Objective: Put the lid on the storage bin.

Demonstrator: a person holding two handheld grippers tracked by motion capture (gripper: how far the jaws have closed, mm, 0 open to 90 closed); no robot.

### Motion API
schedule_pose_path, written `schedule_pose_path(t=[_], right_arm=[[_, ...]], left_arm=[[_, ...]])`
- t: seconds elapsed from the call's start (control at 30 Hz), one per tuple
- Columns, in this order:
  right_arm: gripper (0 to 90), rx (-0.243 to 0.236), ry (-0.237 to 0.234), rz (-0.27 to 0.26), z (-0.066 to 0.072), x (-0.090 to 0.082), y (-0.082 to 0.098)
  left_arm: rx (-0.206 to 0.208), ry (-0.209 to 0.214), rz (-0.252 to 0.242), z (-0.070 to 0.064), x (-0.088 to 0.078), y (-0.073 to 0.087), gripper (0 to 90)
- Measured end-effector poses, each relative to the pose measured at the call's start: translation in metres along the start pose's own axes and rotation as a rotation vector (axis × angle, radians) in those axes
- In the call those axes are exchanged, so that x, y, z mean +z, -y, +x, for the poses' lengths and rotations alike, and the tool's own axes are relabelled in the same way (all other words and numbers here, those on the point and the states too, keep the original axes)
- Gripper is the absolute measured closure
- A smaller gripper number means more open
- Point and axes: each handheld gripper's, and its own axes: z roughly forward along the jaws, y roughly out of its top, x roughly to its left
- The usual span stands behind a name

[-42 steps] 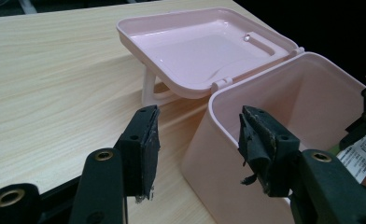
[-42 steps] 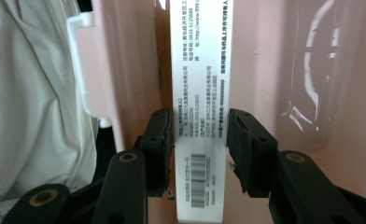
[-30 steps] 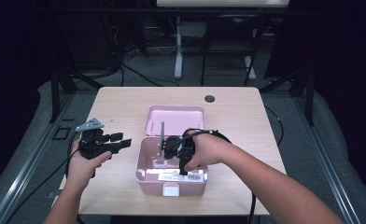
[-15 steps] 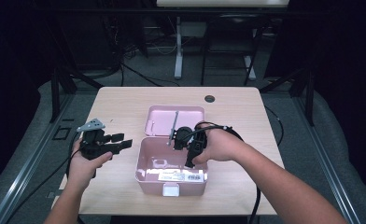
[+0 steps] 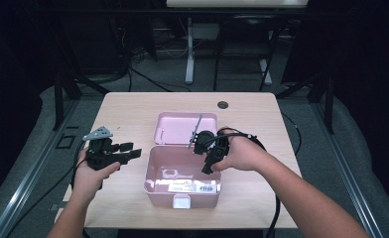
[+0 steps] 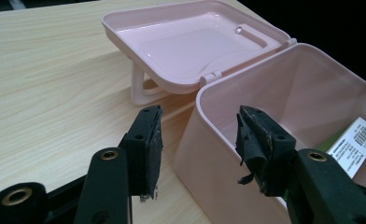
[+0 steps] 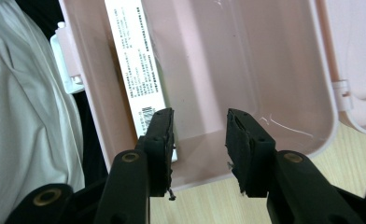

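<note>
Pink plastic storage box (image 5: 155, 184) with rounded corners sits open near the person's edge of the pale wooden table (image 5: 133, 106), its hinged pink lid (image 5: 175, 128) thrown back and resting on the tabletop behind it; inside, a long white printed packet with a barcode (image 7: 137, 60) lies along the bottom, tight against the near wall. The right gripper (image 7: 200, 140) hangs above the box's right rim with its jaws moderately apart and nothing between them. The main risk as I read it is the packet's position: flat on the floor and hugging the wall, it leaves little room for a pad on that side, so one jaw could land on the rim or wall and shove the whole box instead of closing on the packet. A thin, smooth packet could also slip out of a shallow pinch and drop back in. The left gripper (image 5: 133, 150) is held off to the left of the box, apart from it, jaws wide though they have just been closing a little with nothing between them, so the light box is unbraced and may slide or tip if it is pushed, and a careless sweep backwards could knock the lid
</note>
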Motion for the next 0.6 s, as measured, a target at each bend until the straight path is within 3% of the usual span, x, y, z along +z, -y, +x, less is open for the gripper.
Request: schedule_pose_path(t=[0.27, 0.43, 0.53, 0.6], right_arm=[[61.5, 0.061, 0.023, -0.077, -0.006, -0.013, 0.01], [60.9, 0.101, 0.024, -0.121, -0.009, -0.012, 0.019], [60.0, 0.109, 0.051, -0.136, -0.012, -0.012, 0.024], [59.1, 0.129, 0.054, -0.171, -0.013, -0.013, 0.027]], left_arm=[[0.014, 0.005, 0.002, -0.002, 0.0, -0.001, 50.9], [0.016, 0.01, 0.003, -0.003, -0.001, -0.001, 51.9], [0.017, 0.012, 0.0, -0.004, 0.001, 0.0, 52.4], [0.023, 0.013, 0.004, -0.005, 0.002, -0.001, 52.4]])
